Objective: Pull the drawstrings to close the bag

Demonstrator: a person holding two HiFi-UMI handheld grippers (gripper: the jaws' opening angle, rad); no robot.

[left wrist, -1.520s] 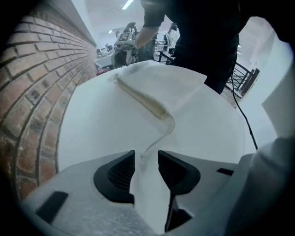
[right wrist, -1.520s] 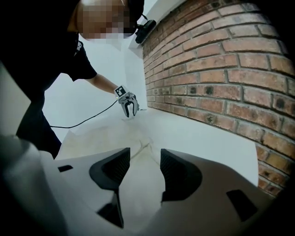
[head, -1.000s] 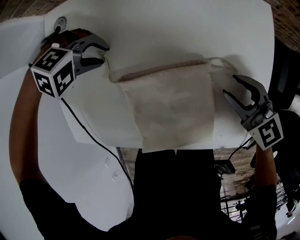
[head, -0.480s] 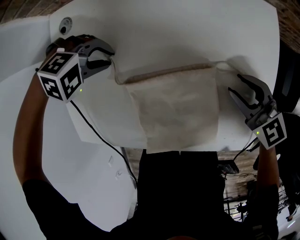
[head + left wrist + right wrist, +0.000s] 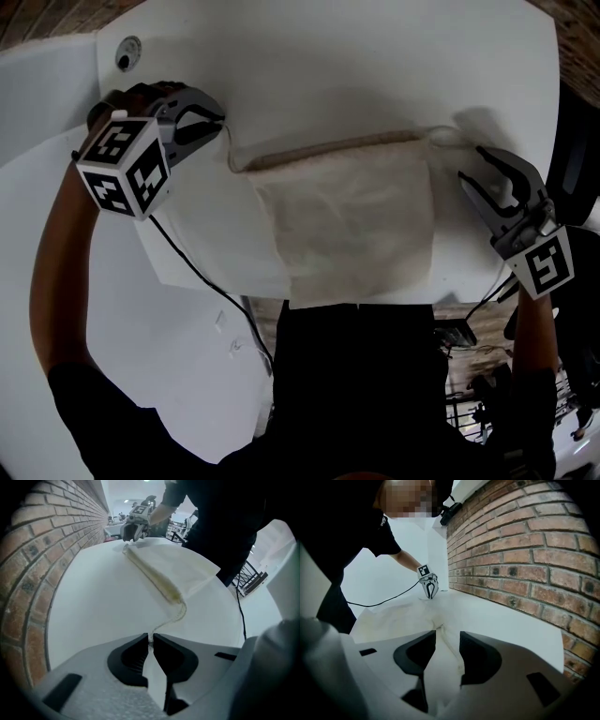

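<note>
The left tongs [image 5: 151,637] have just been closing and now stand pressed almost together at the tips, pinching the left drawstring [image 5: 171,617], which enters between the tips and runs in a loose curve back to the near corner of the bag [image 5: 347,220]. The right tongs [image 5: 447,632] have also just been closing but are spread, the pads clear of anything; the right drawstring [image 5: 450,137] lies on the surface in the gap between them without being pressed. In the head view the left tongs point steeply down at the bag's upper left corner, with their marker cube [image 5: 127,164] toward the person, while the right tongs sit just beside the bag's upper right corner, tips aimed at the cord loop there. The bag is a pale cloth sack lying flat on the white tabletop [image 5: 328,66], its gathered mouth channel along the far edge between the two tongs and its bottom edge reaching the near edge of the tabletop, in front of the person's dark clothing. A black cable [image 5: 192,272] trails from the left tongs across the tabletop and over its edge. A brick wall [image 5: 525,550] borders the far side of the tabletop.
</note>
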